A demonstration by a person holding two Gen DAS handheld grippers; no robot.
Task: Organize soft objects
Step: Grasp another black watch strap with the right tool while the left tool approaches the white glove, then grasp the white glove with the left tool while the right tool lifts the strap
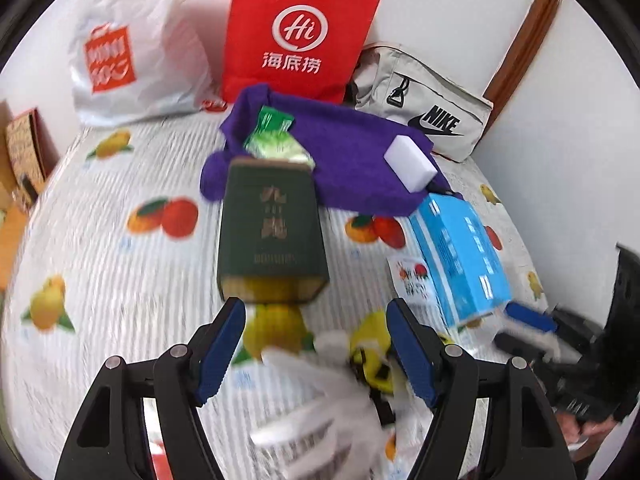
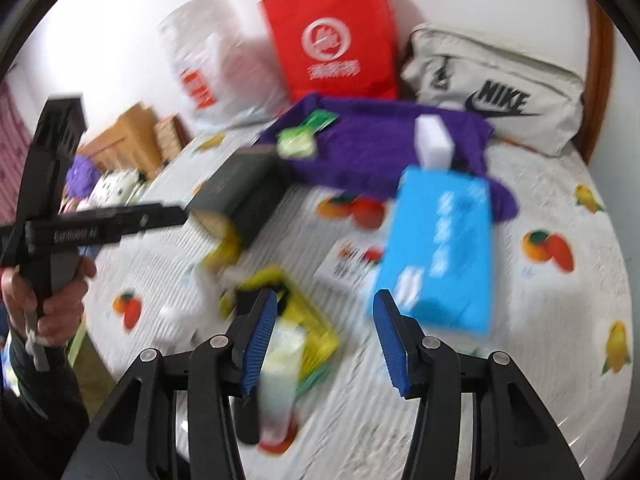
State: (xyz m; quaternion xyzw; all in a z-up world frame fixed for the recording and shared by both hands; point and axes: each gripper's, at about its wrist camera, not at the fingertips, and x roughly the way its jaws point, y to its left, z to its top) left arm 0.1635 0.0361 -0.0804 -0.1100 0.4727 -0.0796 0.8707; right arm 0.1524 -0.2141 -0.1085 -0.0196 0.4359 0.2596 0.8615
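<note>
Left wrist view: the left gripper (image 1: 316, 344) stands open over a fruit-print bedspread (image 1: 120, 280), nothing pressed between its blue pads; a blurred white glove (image 1: 320, 400) and a yellow packet (image 1: 372, 344) lie below the gap. Only this view shows the right gripper (image 1: 528, 320) from outside, at the right edge beside the light blue box (image 1: 460, 256).

Right wrist view: the right gripper (image 2: 324, 336) has its jaws apart, gripping nothing; the yellow packet (image 2: 296, 312) and a blurred white item lie under its left finger. Only here appear the person's hand (image 2: 52, 300) on the left gripper's handle, and cardboard boxes (image 2: 128, 140) and a purple plush toy (image 2: 82, 176) beyond the bed's left edge.

Open room: bare bedspread (image 2: 540, 300) lies right of the light blue box (image 2: 440, 248); in the left wrist view, another bare stretch lies left of the dark green box (image 1: 268, 236). The wall bounds the far side.

Containers: a red paper bag (image 1: 296, 36), a white plastic bag (image 1: 132, 56) and a grey Nike bag (image 1: 424, 108) stand against the wall, contents not visible.

Soft items: the purple towel (image 1: 352, 160) lies mid-bed, carrying a white sponge block (image 1: 410, 164) and a green sachet (image 1: 276, 140).
</note>
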